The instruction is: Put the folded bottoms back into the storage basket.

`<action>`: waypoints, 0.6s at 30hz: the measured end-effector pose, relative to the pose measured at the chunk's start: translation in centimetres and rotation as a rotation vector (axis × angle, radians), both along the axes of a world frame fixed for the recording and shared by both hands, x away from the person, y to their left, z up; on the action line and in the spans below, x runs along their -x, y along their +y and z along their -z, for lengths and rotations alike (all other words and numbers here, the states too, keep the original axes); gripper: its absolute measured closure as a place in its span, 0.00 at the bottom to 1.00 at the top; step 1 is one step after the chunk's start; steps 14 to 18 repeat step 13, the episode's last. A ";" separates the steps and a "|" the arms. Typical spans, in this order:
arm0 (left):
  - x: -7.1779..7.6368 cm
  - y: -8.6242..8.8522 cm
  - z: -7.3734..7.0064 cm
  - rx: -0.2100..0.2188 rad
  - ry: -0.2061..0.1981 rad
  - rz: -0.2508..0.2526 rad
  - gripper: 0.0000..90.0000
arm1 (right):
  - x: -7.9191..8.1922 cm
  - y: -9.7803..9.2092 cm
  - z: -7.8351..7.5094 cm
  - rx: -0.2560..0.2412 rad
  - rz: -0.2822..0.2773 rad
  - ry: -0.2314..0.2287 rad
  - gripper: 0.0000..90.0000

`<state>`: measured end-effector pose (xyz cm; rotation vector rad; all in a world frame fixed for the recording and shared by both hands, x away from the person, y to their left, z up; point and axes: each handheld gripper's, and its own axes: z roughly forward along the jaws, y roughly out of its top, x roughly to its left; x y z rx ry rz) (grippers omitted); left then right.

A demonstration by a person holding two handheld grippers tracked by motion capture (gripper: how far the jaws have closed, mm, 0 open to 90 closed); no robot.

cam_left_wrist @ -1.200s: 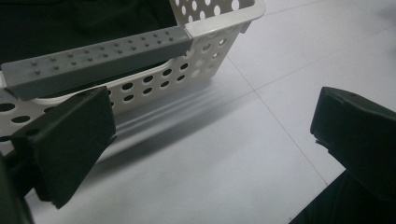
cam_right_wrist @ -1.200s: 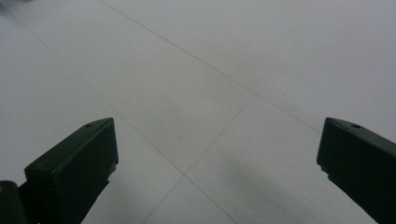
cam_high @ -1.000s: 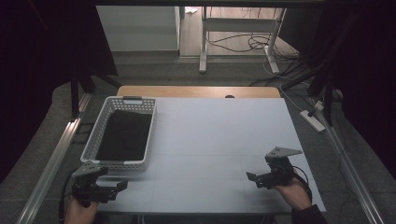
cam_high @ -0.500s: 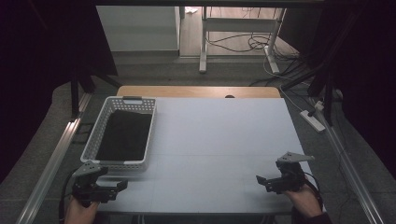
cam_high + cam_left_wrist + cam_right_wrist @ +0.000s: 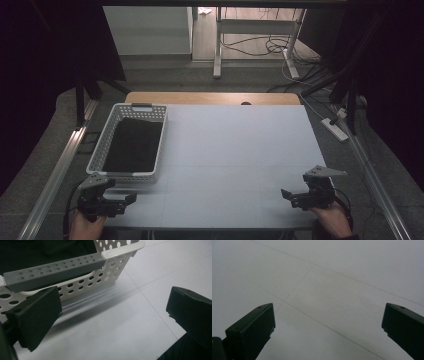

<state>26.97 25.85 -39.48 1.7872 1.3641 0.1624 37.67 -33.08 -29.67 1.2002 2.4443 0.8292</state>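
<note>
the left gripper (image 5: 131,198) is at the near left corner of the white table (image 5: 240,150), held by the person's left hand (image 5: 86,226). its two black jaws are spread wide and hold nothing. just in front of it stands the white perforated plastic basket (image 5: 111,142) with a grey handle bar (image 5: 53,271) on the near rim; the inside of the basket looks dark. the basket is at the left side of the table. the right gripper (image 5: 286,195) is at the near right corner, in the right hand (image 5: 332,220), well apart from the basket. its jaws are also spread, with bare table between them.
</note>
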 end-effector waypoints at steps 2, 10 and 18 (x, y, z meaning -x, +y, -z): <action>0.0 0.0 0.0 0.000 0.001 -0.002 0.00 | 0.1 -0.1 0.0 0.007 -0.001 -0.002 0.00; 0.0 0.1 0.0 0.001 0.008 -0.009 0.00 | 0.5 -0.2 -0.1 0.033 0.005 -0.003 0.00; -0.2 0.0 0.1 0.004 0.020 -0.012 0.00 | 0.4 -0.2 0.0 0.042 0.005 0.007 0.00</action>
